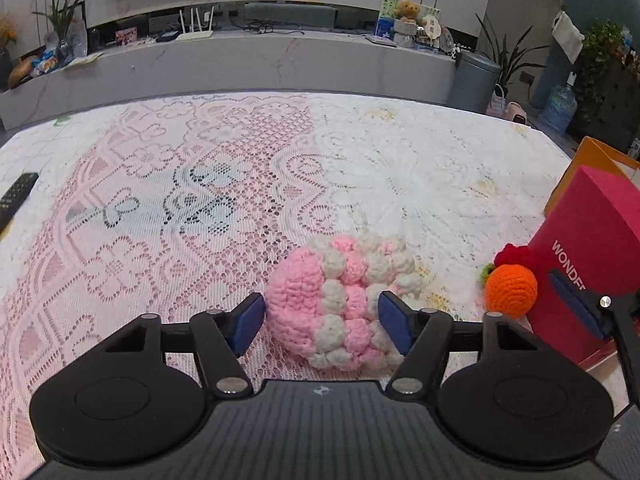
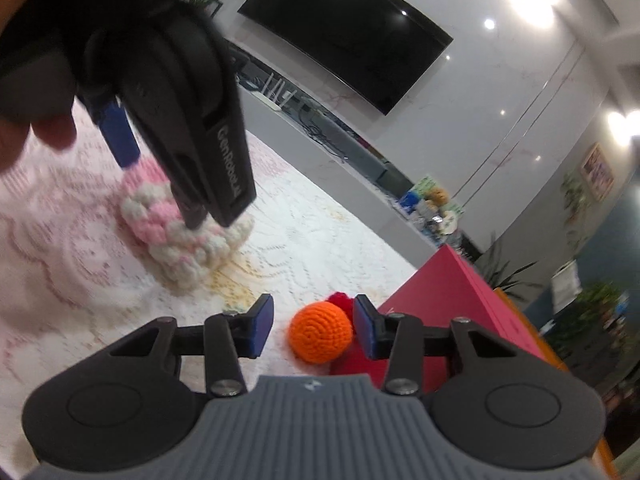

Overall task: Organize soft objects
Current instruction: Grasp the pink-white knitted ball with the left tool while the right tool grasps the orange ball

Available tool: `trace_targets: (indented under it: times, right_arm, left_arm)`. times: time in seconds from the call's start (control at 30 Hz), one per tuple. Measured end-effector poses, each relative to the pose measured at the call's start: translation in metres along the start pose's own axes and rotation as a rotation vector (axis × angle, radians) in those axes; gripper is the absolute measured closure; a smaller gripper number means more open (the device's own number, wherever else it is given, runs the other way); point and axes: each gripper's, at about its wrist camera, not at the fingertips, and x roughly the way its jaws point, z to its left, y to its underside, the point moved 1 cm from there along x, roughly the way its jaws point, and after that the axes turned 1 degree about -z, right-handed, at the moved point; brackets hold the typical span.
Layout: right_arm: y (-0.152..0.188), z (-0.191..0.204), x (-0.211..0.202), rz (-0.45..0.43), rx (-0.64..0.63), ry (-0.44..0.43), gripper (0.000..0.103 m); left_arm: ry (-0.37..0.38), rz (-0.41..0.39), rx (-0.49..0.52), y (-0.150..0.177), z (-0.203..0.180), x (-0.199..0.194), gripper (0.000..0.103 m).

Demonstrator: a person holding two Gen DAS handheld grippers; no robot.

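crocheted yarn all round: the pink-and-white knit piece lies on the lace tablecloth near the front edge, & the orange crochet ball sits to its right, touching or just beside the red box, w/ a red crochet bit behind it.

left gripper is wide, its 2 blue pads either side of the pink piece; right pad looks to brush the yarn, left pad shows a sliver of cloth, so nothing squeezed yet. right gripper stands at a middling gap, ball just ahead & between the pads, not pinched as far as i can tell.

handling, my guess: both are light, squashy, not slippery, nothing fragile. the pink one will flatten & flop, so take it across the thick middle, not the bobbly white edge. ball should be taken across its widest part, else it rolls out toward the box.

left wrist view shows the whole pink piece & the box lettering. right wrist view shows the left gripper from outside, over the pink piece, plus part of a hand top left, blurred; pink piece partly hidden there.
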Motion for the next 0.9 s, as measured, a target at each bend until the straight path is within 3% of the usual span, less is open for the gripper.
trace_targets:
  times: [0.1,0.2,0.43,0.5,0.9]
  right_arm:
    - [0.003,0.006,0.005,0.023,-0.063,0.029,0.060]
    - [0.006,0.011,0.009,0.041,-0.105,0.043,0.060]
    - [0.008,0.014,0.014,0.055,-0.133,0.074,0.063]
    - [0.007,0.011,0.018,0.071,-0.128,0.065,0.068]
    - [0.008,0.005,0.012,0.026,-0.096,0.045,0.076]
  left_arm:
    - [-0.001,-0.006,0.005,0.002,-0.002,0.000,0.043]
    - [-0.033,-0.009,0.050,0.003,-0.008,-0.001,0.065]
    - [-0.042,-0.017,0.076,0.005,-0.013,-0.003,0.083]
    - [-0.047,-0.021,0.080,0.006,-0.013,-0.004,0.084]
    - [-0.042,-0.043,0.064,0.004,-0.012,-0.014,0.086]
